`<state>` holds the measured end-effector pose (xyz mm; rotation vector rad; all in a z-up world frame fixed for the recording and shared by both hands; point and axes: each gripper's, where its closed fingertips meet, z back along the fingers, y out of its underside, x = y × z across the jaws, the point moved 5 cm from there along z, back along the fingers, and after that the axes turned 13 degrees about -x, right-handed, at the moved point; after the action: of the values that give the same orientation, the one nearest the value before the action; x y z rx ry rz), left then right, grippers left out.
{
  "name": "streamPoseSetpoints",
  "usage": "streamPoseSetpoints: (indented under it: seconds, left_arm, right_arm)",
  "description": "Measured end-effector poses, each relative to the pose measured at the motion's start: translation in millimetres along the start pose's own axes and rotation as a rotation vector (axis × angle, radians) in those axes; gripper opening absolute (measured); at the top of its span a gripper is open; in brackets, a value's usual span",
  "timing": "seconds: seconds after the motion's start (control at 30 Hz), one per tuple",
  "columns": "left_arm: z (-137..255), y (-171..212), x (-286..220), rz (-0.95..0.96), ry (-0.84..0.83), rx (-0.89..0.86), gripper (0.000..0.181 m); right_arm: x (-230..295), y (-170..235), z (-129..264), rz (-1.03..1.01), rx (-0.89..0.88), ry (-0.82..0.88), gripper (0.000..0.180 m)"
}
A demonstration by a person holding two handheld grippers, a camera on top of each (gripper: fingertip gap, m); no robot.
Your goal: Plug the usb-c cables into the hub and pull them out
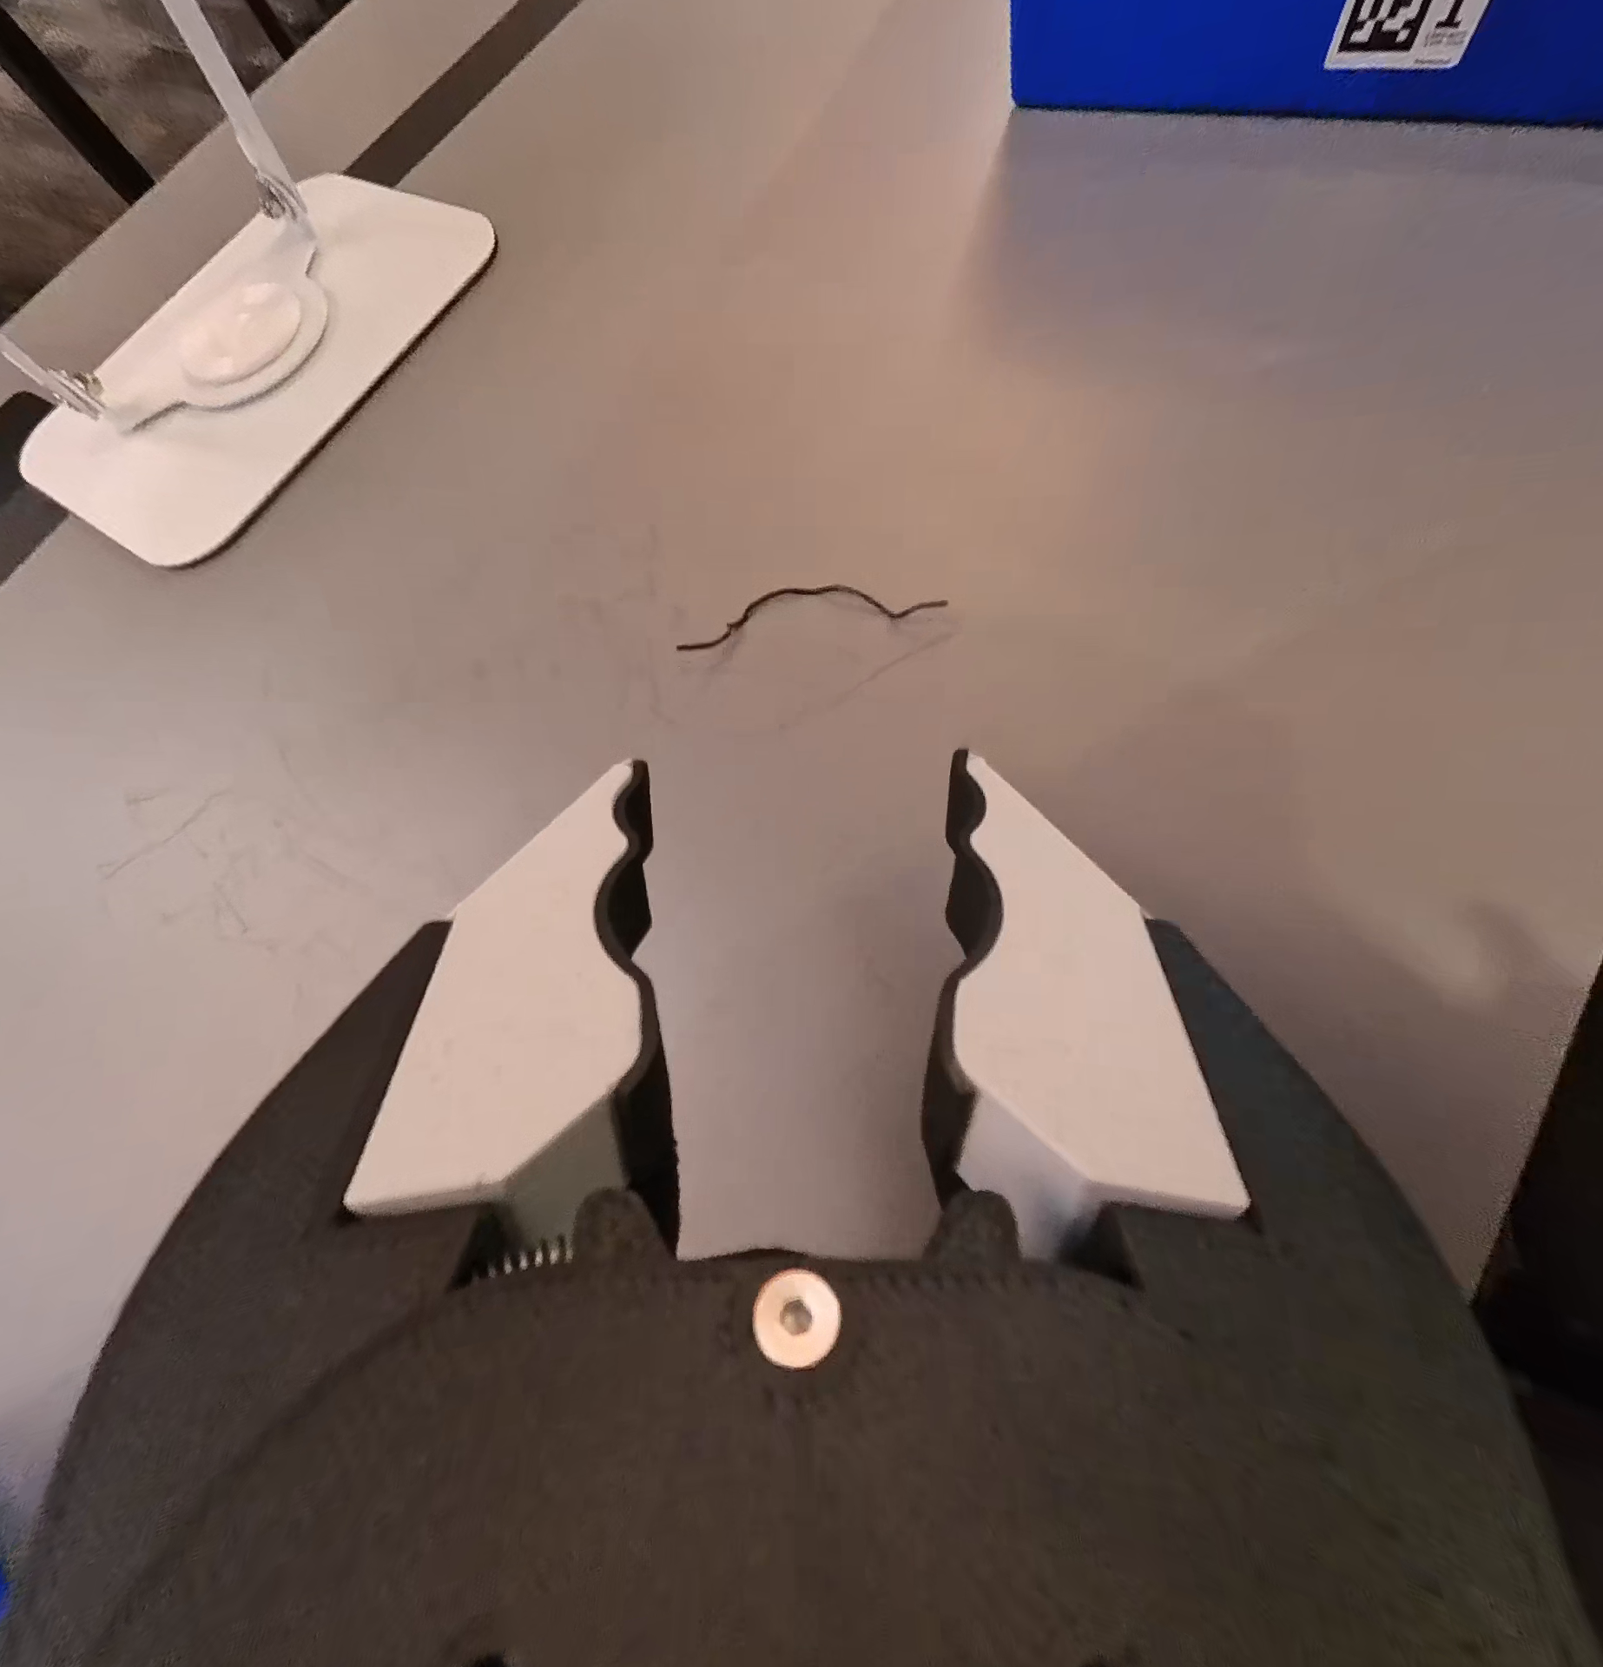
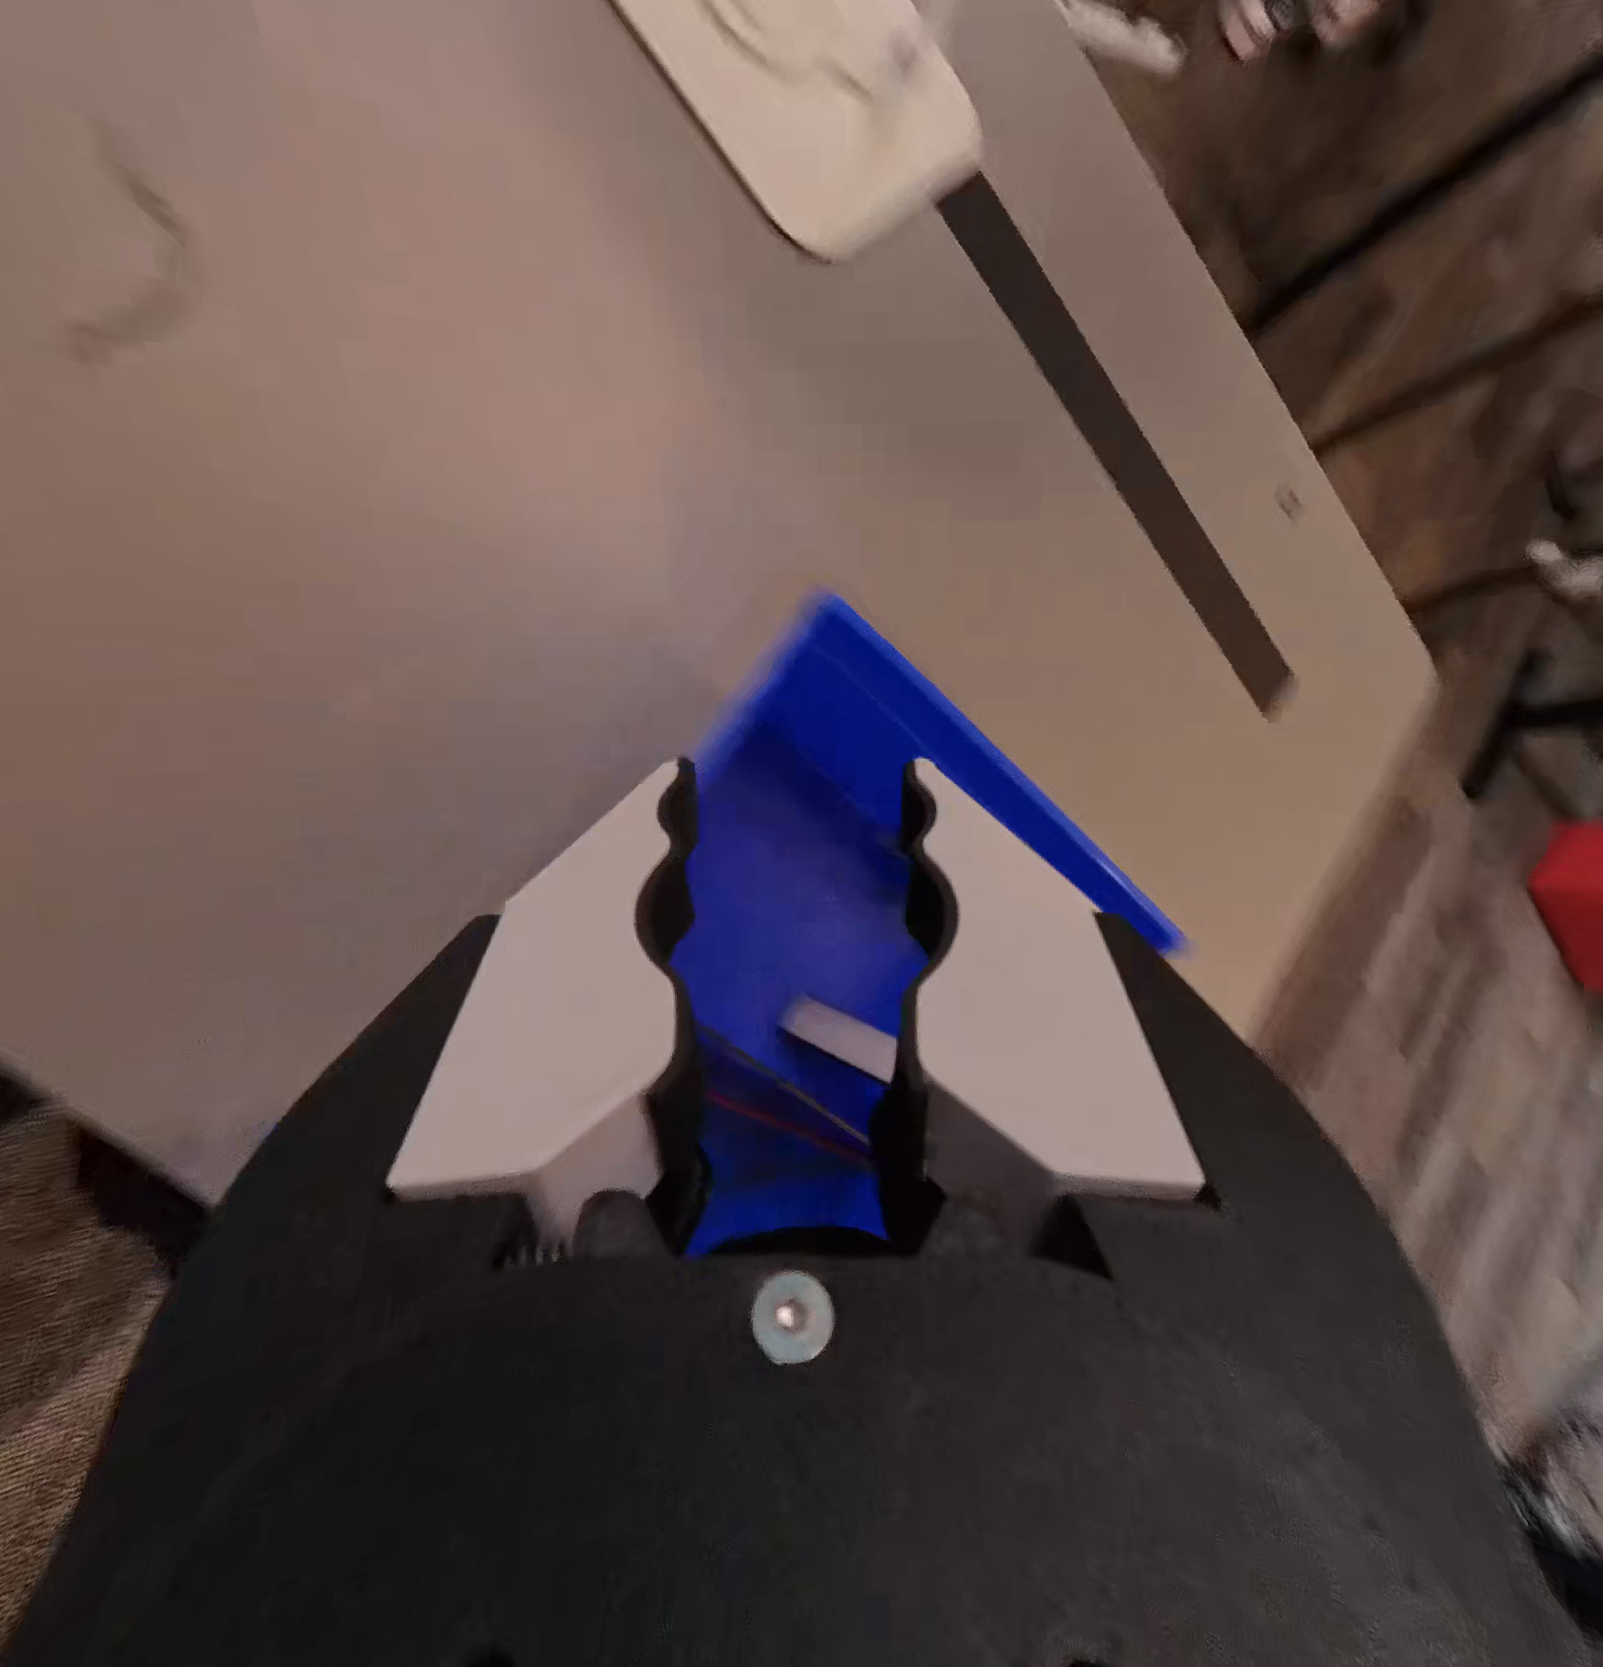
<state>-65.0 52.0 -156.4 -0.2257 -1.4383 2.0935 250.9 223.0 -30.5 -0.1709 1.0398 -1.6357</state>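
The left gripper point(image 1: 798, 767) hangs over a grey table point(image 1: 1141, 541); its two white fingers point(image 1: 545, 974) stand wide apart w/ only bare table in the gap, so it holds nothing. Just past the tips lies a thin, wiggly black bit of wire or thread point(image 1: 811, 609); can't tell which; it lies flat and touches neither finger. Faint scratch marks show on the table near it. Far off at the top left sits a flat white stand base point(image 1: 266, 361) w/ a round bump on it and two clear thin bars going up. At the top right is a blue block point(image 1: 1186, 63) w/ a small white sticker w/ black squares point(image 1: 1402, 32).

The right wrist view is blurry. The right gripper point(image 2: 798, 776) points down at a blue part point(image 2: 870, 722) that sits at the table edge; the blue fills the gap between its fingers point(image 2: 545, 1019); there is a fair gap, about half open; can't tell if the fingers press on the blue part or just hang over it. A small white strip point(image 2: 838, 1037) and thin red lines show on the blue, low in the gap. The same white base point(image 2: 834, 117) is at the top, and a red thing point(image 2: 1583, 911) is on the floor at the right.

The usb-c cables and the hub don't show clearly in either view; can't tell where they are.
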Motion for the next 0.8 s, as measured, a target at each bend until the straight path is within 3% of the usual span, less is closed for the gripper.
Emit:
streamPoseSetpoints:
  seconds: [0.07,0.17,0.27,0.37,0.57,0.8]
  left_arm:
    - [-0.8,4.5,-0.4,0.01,0.001,0.017,0.064]
    - [0.5,9.9,-2.0,-0.003,-0.001,0.05,0.063]
    - [8.1,8.2,-5.1,-0.009,0.003,0.049,0.063]
    - [24.3,-4.2,-6.3,-0.008,0.002,0.01,0.063]
    - [88.8,-52.3,24.4,-0.073,-0.119,-0.051,0.061]
    - [193.2,-83.0,116.4,-0.189,-0.352,0.126,0.059]
  right_arm:
    - [51.8,-35.1,-6.0,-0.003,-0.106,-0.112,0.033]
    - [124.4,-65.8,-34.5,-0.027,-0.18,-0.318,0.033]
    - [176.2,-72.0,-68.0,0.002,-0.135,-0.414,0.038]
    - [204.9,-76.8,-77.8,0.032,-0.155,-0.425,0.039]
    - [202.0,-72.0,-59.6,-0.032,-0.211,-0.377,0.043]
    - [175.7,-55.5,-22.9,-0.054,-0.235,-0.157,0.051]
